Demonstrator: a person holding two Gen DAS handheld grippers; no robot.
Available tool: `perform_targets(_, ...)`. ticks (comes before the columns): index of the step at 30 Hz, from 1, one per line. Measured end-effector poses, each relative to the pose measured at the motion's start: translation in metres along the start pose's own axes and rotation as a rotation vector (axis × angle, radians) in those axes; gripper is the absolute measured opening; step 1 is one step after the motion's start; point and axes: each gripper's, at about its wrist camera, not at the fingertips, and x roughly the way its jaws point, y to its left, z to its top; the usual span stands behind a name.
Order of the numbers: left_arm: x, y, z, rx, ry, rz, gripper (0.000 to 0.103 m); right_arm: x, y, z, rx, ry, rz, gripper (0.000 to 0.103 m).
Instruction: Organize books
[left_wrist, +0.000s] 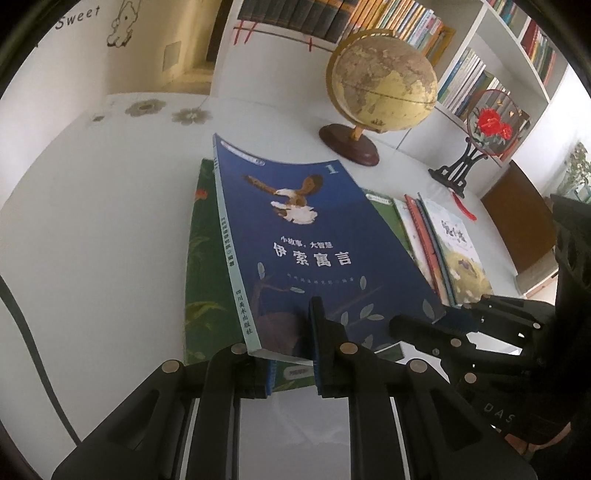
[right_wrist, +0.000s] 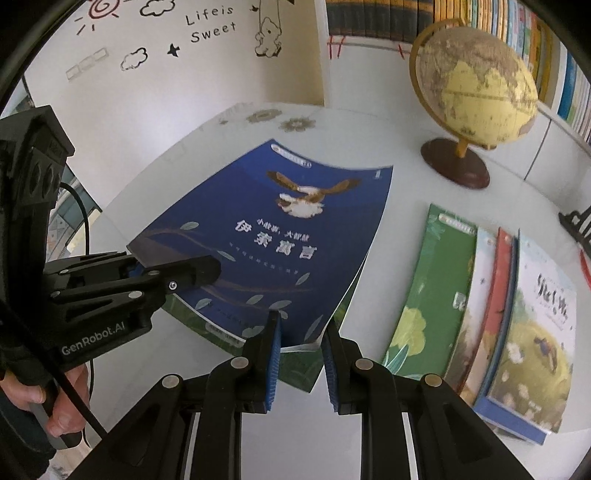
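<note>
Left gripper (left_wrist: 291, 354) is pinching the near spine-side corner of the thin dark-blue paperback with a flying bird on its cover (left_wrist: 314, 236), one blue pad lying on top of the cover and the other under the corner, jaws nearly together. Right gripper (right_wrist: 301, 354) is clamping the opposite near corner of the same book, pages visibly squeezed between its blue pads, jaws likewise narrow. The blue paperback is hanging just above, and partly overlapping, a green picture book with leaf artwork (left_wrist: 207, 266) that is lying flat on the white tabletop (left_wrist: 103, 221); whether the far edge of the blue book is touching the green one I cannot tell. The cover is bowing slightly between the two grips. To the right, well apart from the held book, a fanned row of thin picture books (right_wrist: 491, 317) is lying flat on the table, overlapping one another, a green one on the left and a pale one with a yellow hill on the right. Behind them a yellowed antique-style globe on a dark wooden base (right_wrist: 472, 92) is standing upright. A round embroidered fan with red flowers on a black stand (left_wrist: 484, 129) is standing near the white bookshelf (left_wrist: 498, 48). A bare hand (right_wrist: 62, 391) is holding the left gripper's handle.
</note>
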Motion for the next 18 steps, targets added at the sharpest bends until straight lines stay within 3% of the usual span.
perform_targets(10,0.007,0.024,-0.016,-0.063,0.047,0.041,0.027,0.023,0.004,-0.008,0.028,0.055,0.039,0.021)
perform_targets(18,0.005,0.026,-0.015,-0.073,0.053,0.076,0.031,0.025,0.003,-0.009,0.05,0.061,0.048,0.021)
